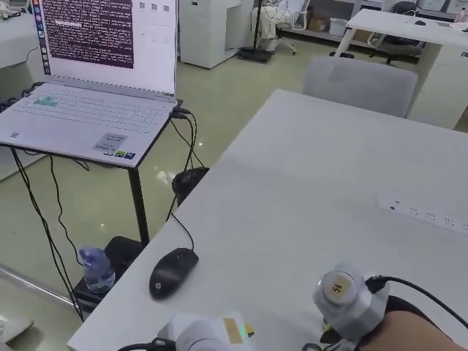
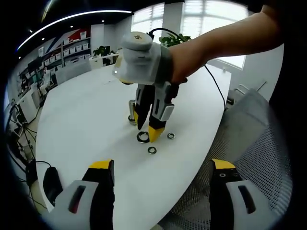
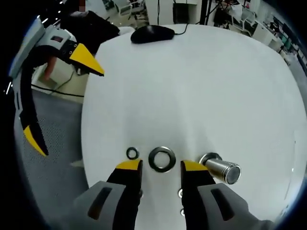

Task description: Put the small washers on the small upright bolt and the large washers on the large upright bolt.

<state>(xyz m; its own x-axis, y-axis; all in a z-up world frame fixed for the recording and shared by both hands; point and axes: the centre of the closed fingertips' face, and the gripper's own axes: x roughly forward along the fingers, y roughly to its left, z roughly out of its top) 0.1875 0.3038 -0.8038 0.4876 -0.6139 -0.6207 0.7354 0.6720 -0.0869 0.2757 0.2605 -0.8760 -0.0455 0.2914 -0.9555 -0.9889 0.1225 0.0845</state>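
A large washer (image 3: 161, 159) lies flat on the white table (image 3: 201, 91), right between the tips of my right gripper (image 3: 160, 166), which is open just above it. A small washer (image 3: 132, 153) lies just left of it, and two more small ones (image 3: 180, 193) peek out under the right jaw. An upright metal bolt (image 3: 220, 168) stands close on the right. From the left gripper view, the right gripper (image 2: 147, 128) points down over the large washer (image 2: 143, 137), with small washers (image 2: 152, 150) nearby and the bolt (image 2: 132, 111) behind. My left gripper (image 2: 160, 167) is open and holds nothing, off the table edge.
A black mouse (image 1: 173, 271) with its cable lies near the table's left edge. Beside the table a laptop (image 1: 88, 110) sits on a stand, and a water bottle (image 1: 96, 268) stands low by the floor. A power strip (image 1: 428, 213) lies at the right. A grey chair (image 1: 362, 84) stands behind the table.
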